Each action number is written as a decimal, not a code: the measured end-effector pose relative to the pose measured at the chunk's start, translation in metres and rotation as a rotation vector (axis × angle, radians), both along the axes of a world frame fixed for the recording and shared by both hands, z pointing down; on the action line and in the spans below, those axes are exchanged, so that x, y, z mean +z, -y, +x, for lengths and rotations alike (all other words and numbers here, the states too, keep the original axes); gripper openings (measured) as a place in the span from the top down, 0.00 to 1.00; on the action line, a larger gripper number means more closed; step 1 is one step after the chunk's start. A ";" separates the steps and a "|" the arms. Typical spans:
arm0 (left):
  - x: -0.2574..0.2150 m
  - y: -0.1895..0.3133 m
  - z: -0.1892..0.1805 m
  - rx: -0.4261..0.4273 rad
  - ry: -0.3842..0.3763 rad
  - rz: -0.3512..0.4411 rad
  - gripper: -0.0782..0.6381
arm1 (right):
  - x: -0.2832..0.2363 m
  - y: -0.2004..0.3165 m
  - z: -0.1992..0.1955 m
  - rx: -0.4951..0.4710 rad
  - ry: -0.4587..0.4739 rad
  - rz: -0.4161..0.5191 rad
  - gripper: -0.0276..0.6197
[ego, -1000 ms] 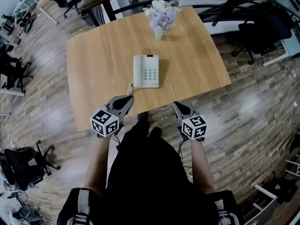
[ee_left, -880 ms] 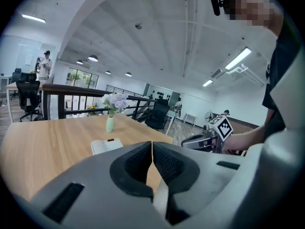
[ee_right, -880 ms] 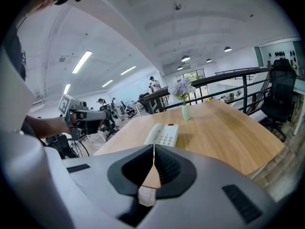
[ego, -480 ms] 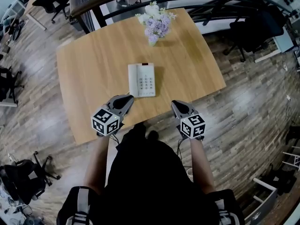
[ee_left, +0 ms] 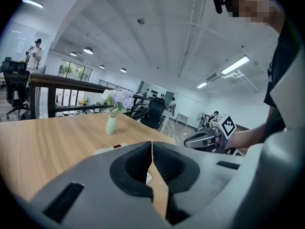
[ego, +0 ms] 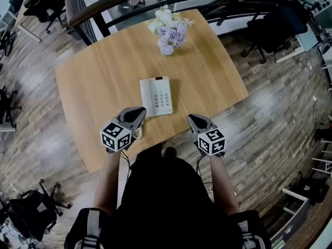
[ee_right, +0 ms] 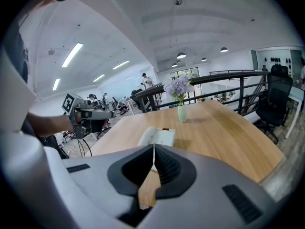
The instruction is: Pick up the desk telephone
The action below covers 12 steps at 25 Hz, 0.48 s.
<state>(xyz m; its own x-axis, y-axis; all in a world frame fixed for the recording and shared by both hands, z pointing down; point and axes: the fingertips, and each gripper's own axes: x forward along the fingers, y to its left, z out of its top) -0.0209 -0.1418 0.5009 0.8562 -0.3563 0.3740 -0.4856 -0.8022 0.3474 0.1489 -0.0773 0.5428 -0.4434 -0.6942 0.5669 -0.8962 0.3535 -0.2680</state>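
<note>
Telephone (ego: 156, 96) — left gripper (ego: 140, 111), right gripper (ego: 191, 119) nearby (2 closed)

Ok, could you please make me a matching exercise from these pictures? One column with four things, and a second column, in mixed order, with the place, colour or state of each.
Things:
1. desk telephone
2. flowers
3. left gripper
4. right gripper

Places, colours or states:
a. purple and white, in a vase at the far side of the table
b. shut, empty, at the table's near edge, well to the right of the telephone
c. white, lying flat on the table
d. shut, empty, tip close to the telephone's near left corner

Pairs: 1-c, 2-a, 3-d, 4-b
</note>
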 end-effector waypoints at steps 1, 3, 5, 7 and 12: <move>0.002 0.003 -0.002 0.004 0.000 -0.004 0.85 | 0.002 0.003 -0.002 0.002 -0.003 -0.004 0.92; 0.007 0.007 -0.006 0.010 -0.001 -0.014 0.85 | 0.004 0.008 -0.009 0.003 -0.008 -0.010 0.92; 0.013 0.012 -0.012 0.017 0.001 -0.022 0.85 | 0.006 0.014 -0.017 0.002 -0.012 -0.011 0.92; 0.018 0.015 -0.016 0.026 0.008 -0.024 0.85 | 0.008 0.019 -0.026 -0.002 -0.017 -0.010 0.92; 0.032 0.017 -0.029 0.038 0.022 -0.032 0.85 | 0.024 0.018 -0.047 -0.047 -0.076 -0.036 0.92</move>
